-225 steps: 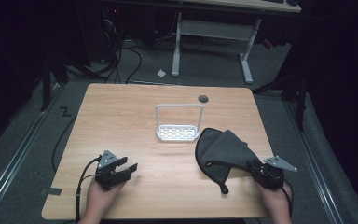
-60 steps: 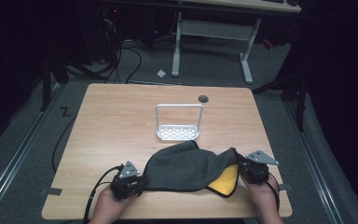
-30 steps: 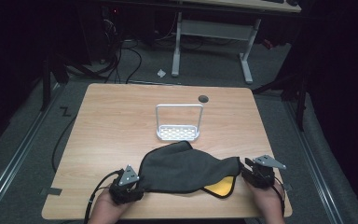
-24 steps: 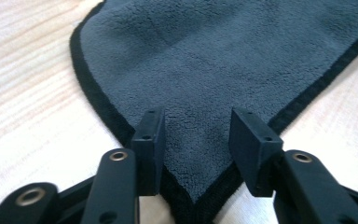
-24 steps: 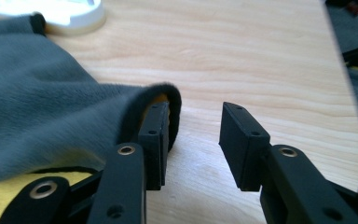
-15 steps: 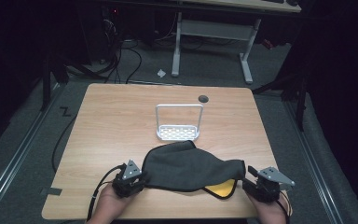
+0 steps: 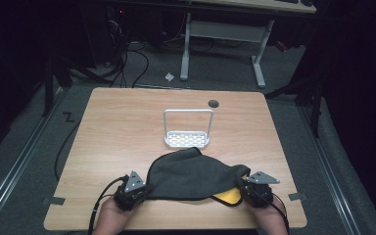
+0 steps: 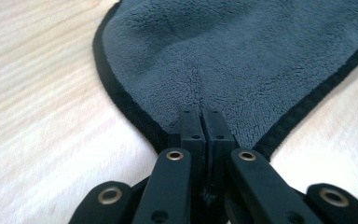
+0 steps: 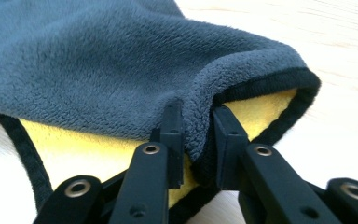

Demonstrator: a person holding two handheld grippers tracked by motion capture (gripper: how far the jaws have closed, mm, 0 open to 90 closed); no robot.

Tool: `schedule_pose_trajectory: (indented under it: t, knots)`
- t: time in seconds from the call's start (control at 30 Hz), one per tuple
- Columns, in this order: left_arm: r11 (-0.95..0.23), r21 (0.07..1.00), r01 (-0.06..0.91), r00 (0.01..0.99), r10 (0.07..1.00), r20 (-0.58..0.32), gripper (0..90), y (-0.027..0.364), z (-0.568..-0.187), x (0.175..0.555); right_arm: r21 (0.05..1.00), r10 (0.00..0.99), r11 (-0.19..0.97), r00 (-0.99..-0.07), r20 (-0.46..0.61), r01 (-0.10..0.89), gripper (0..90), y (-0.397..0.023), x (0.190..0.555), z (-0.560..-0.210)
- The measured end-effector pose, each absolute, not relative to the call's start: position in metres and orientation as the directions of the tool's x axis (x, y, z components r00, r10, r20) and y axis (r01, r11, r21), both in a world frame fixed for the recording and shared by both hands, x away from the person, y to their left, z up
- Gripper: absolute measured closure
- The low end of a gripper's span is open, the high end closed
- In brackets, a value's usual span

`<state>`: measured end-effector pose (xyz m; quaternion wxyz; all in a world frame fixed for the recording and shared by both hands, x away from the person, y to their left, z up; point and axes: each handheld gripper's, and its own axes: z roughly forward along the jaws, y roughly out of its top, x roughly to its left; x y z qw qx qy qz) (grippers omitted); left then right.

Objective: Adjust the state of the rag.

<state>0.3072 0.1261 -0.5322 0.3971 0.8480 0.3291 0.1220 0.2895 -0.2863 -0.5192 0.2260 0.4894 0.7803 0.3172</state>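
Two grippers worked one cloth at the near edge of the table. At the near left, the left gripper (image 7: 136, 188) had its jaws pressed together, pinching a corner of the grey cloth (image 7: 193, 174); in the left gripper view the pads (image 8: 204, 128) met flat with the fleece bunched between them. At the near right, the right gripper (image 7: 247, 188) had just been closing its jaws, and in the right gripper view they stood on either side of a thick fold of the cloth (image 9: 121, 70), squeezing it.

That single cloth lay spread between the two grippers on the near half of the wooden table (image 7: 127, 127), its grey side up, edged in black. One corner pointed away toward the far side; at the near right the yellow underside (image 7: 225, 198) showed where the edge was turned over.

Just beyond that far corner stood one small white rack (image 7: 187, 129), a perforated base with an upright wire loop, almost touching the cloth. Farther off, one round dark cable hole (image 7: 213, 104) sat near the table's far edge. A black cable (image 7: 100, 203) trailed from the left gripper over the near edge. Nothing stood between the grippers and the cloth.
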Motion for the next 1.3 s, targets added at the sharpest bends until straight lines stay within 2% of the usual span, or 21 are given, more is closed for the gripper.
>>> schedule_pose_trajectory:
  t: [0.3, 0.47, 0.57, 0.7, 0.8, 0.93, 1.03, 1.1, 1.17, 1.3]
  knots:
    - [-0.454, 0.74, 0.496, 0.731, 0.679, -0.074, 89.2, 0.151, -0.527, 0.26, 0.711, 0.836, 0.44, -0.539, -0.101, 0.549, 80.6, -0.255, 0.272, -0.514]
    - [-0.297, 0.85, 0.436, 0.716, 0.687, -0.127, 89.4, 0.166, -0.496, 0.261, 0.805, 0.857, 0.358, -0.508, -0.083, 0.472, 80.9, -0.26, 0.264, -0.488]
    - [-0.266, 0.88, 0.393, 0.72, 0.685, -0.114, 89.4, 0.165, -0.477, 0.282, 0.842, 0.876, 0.324, -0.474, -0.094, 0.431, 80.8, -0.265, 0.269, -0.474]
    - [-0.241, 0.904, 0.353, 0.715, 0.693, -0.095, 89.3, 0.153, -0.461, 0.328, 0.868, 0.902, 0.28, -0.422, -0.092, 0.409, 80.6, -0.274, 0.292, -0.461]
    - [-0.261, 0.899, 0.352, 0.693, 0.719, -0.063, 89.3, 0.136, -0.462, 0.366, 0.868, 0.923, 0.244, -0.379, -0.071, 0.432, 80.4, -0.28, 0.317, -0.462]
    - [-0.339, 0.834, 0.436, 0.67, 0.741, -0.049, 89.2, 0.113, -0.489, 0.413, 0.817, 0.939, 0.245, -0.338, -0.066, 0.522, 80.5, -0.284, 0.352, -0.486]
    - [-0.418, 0.764, 0.492, 0.667, 0.745, -0.022, 89.2, 0.102, -0.514, 0.426, 0.758, 0.937, 0.279, -0.339, -0.081, 0.59, 80.4, -0.284, 0.369, -0.509]
    - [-0.466, 0.736, 0.491, 0.682, 0.731, 0.007, 89.2, 0.097, -0.524, 0.423, 0.724, 0.933, 0.306, -0.347, -0.098, 0.618, 80.4, -0.282, 0.374, -0.519]
    - [-0.478, 0.744, 0.467, 0.687, 0.726, 0.035, 89.1, 0.095, -0.529, 0.416, 0.722, 0.93, 0.309, -0.354, -0.095, 0.619, 80.5, -0.283, 0.374, -0.523]
    - [-0.465, 0.755, 0.463, 0.687, 0.726, 0.025, 89.2, 0.1, -0.53, 0.403, 0.725, 0.927, 0.311, -0.365, -0.089, 0.614, 80.5, -0.284, 0.365, -0.526]
